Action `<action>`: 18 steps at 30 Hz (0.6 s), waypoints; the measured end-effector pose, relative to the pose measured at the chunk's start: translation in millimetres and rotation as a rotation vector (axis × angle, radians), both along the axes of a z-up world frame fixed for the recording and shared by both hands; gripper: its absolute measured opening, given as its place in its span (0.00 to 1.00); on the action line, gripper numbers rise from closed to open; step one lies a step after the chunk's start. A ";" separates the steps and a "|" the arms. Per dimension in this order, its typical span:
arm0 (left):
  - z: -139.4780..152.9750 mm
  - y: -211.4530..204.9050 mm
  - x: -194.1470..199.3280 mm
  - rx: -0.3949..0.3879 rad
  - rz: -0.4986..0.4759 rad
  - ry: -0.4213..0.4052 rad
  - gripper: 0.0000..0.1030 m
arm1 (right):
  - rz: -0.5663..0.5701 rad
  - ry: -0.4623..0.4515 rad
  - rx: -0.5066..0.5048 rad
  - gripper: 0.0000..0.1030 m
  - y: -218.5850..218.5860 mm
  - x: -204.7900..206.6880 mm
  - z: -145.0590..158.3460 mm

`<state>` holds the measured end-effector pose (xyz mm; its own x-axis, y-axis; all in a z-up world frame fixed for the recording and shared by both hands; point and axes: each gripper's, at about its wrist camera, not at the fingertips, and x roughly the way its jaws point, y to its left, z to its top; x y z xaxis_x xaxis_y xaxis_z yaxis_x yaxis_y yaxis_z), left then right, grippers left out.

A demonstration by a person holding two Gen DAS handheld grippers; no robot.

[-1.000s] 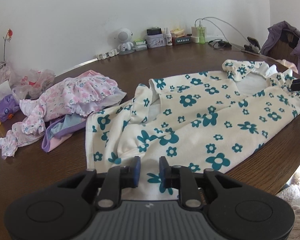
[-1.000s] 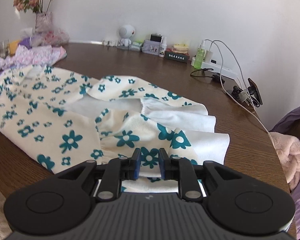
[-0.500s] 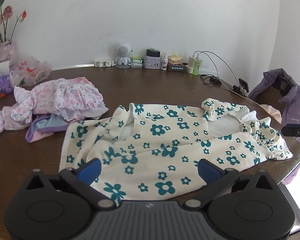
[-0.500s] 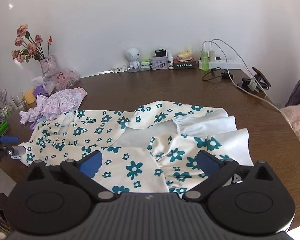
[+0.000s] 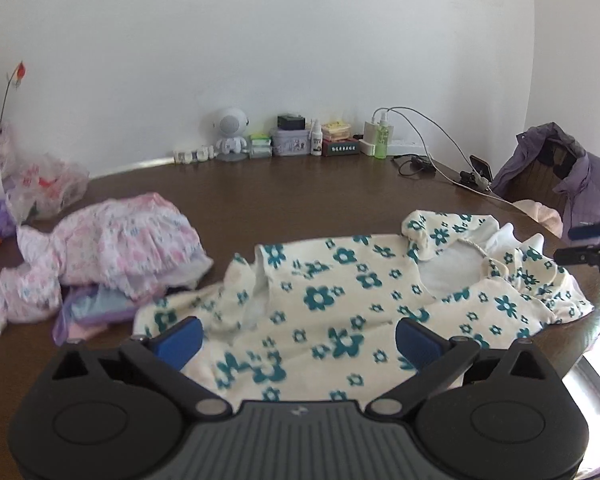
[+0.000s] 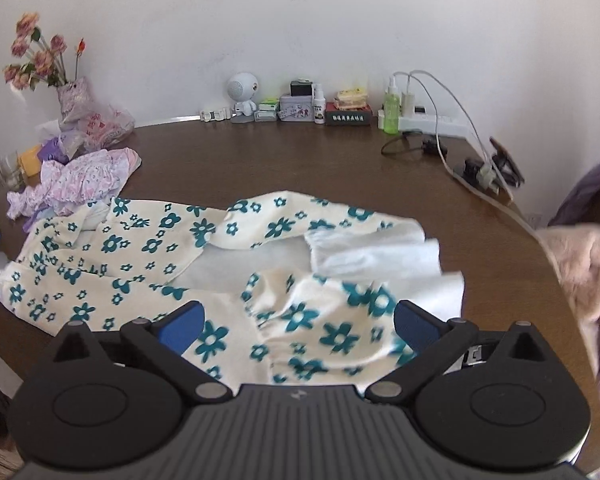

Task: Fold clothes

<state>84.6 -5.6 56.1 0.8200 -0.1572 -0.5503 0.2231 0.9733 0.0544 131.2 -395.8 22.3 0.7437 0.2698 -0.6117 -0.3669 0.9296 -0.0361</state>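
A cream garment with teal flowers (image 5: 340,304) lies spread and wrinkled across the brown table (image 5: 300,192), its white lining showing at the neck end. My left gripper (image 5: 298,338) hovers above its near hem, jaws wide open, nothing between the blue pads. In the right wrist view the same garment (image 6: 148,248) stretches leftward, with white ruffles at its right end. My right gripper (image 6: 298,326) hangs open over the gathered sleeve part, clear of the cloth. The right gripper's fingers (image 5: 588,240) show at the far right of the left wrist view.
A pink floral garment pile (image 5: 112,248) over a purple piece (image 5: 92,312) lies left of the cream one. A small robot figure (image 5: 230,132), boxes, bottles, a power strip (image 6: 432,122) and cables line the wall. Flowers (image 6: 40,60) stand far left. A purple jacket (image 5: 564,176) hangs at right.
Both grippers were pinched on the garment's near edge a second ago; both have opened wide, let the cloth drop flat, and risen away from it.
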 end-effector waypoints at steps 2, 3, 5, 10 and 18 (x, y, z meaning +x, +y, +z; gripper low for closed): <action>12.5 -1.2 19.5 0.043 0.003 -0.043 1.00 | 0.049 -0.072 -0.119 1.00 3.6 22.4 15.1; 16.6 -1.8 32.2 0.058 -0.018 -0.042 1.00 | 0.073 -0.108 -0.179 1.00 5.4 33.6 22.7; 20.7 -4.1 61.2 0.081 -0.082 -0.010 1.00 | 0.168 -0.100 -0.256 1.00 17.4 58.9 25.6; 3.4 -17.1 132.0 0.167 -0.240 0.141 0.99 | 0.363 0.070 -0.347 0.99 51.9 129.6 8.1; -45.7 -15.3 200.1 0.261 -0.395 0.326 0.79 | 0.557 0.378 -0.327 0.74 77.2 214.7 -40.9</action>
<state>284.7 -20.9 10.3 0.5081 -0.2425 -0.8265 0.6125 0.7763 0.1488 345.9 -318.7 -18.6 0.2733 0.3057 -0.9121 -0.8227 0.5657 -0.0569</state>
